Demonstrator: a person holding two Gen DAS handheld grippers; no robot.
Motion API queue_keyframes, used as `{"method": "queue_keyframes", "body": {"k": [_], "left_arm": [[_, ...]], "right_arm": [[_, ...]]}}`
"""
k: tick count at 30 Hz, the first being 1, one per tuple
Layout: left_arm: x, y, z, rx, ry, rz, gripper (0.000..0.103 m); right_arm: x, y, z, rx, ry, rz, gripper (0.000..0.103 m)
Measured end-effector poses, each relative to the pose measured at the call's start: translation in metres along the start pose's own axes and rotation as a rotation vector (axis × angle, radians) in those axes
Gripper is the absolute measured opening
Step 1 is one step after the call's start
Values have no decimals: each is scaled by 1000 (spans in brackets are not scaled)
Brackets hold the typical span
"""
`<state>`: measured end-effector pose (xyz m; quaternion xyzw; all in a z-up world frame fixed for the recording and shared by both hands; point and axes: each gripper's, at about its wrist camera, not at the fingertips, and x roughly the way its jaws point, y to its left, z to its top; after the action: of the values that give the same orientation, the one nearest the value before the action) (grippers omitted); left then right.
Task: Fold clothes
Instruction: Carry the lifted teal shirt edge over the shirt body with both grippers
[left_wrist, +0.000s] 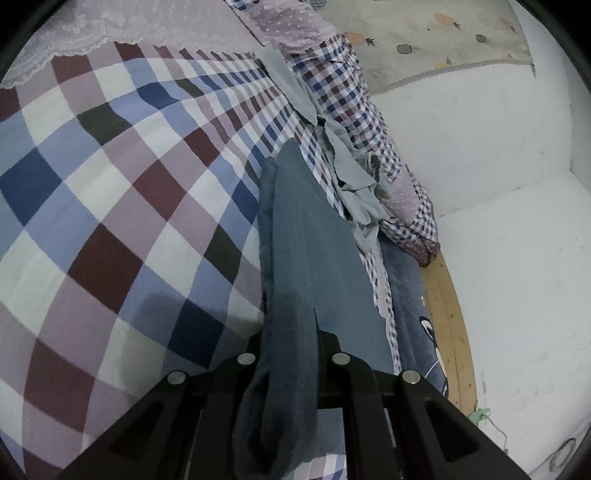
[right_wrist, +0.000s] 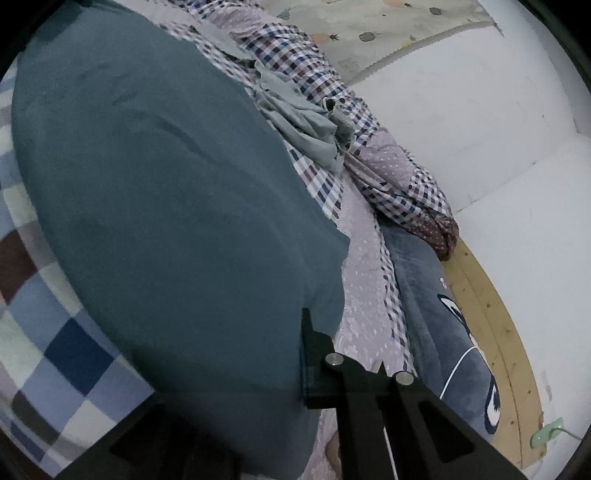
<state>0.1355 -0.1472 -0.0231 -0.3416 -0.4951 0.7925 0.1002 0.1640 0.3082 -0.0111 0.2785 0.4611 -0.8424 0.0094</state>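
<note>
A teal-blue garment (left_wrist: 306, 251) stretches away from me over the checked bedspread (left_wrist: 110, 192) in the left wrist view. My left gripper (left_wrist: 291, 354) is shut on its near end, with the cloth bunched between the black fingers. In the right wrist view the same teal-blue garment (right_wrist: 166, 192) spreads wide and covers the left finger. My right gripper (right_wrist: 295, 358) is shut on its edge; only the right finger (right_wrist: 314, 354) shows. A crumpled pale grey-green garment (left_wrist: 351, 173) lies beyond, against the rolled quilt.
A rolled quilt in small checks and dotted lilac (left_wrist: 354, 110) runs along the bed's far side. A dark blue cartoon-print blanket (right_wrist: 443, 314) lies beside the wooden bed edge (right_wrist: 495, 317). The white wall (left_wrist: 498, 184) stands close on the right.
</note>
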Motion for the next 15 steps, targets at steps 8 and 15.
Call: {"method": "queue_keyframes", "body": {"k": [8, 15], "left_arm": [[-23, -11, -9, -3, -14, -10, 9], [-58, -26, -22, 12, -26, -32, 9]], "right_arm": [[-29, -6, -5, -2, -42, 9, 3], [-65, -19, -7, 45, -72, 23, 3]]}}
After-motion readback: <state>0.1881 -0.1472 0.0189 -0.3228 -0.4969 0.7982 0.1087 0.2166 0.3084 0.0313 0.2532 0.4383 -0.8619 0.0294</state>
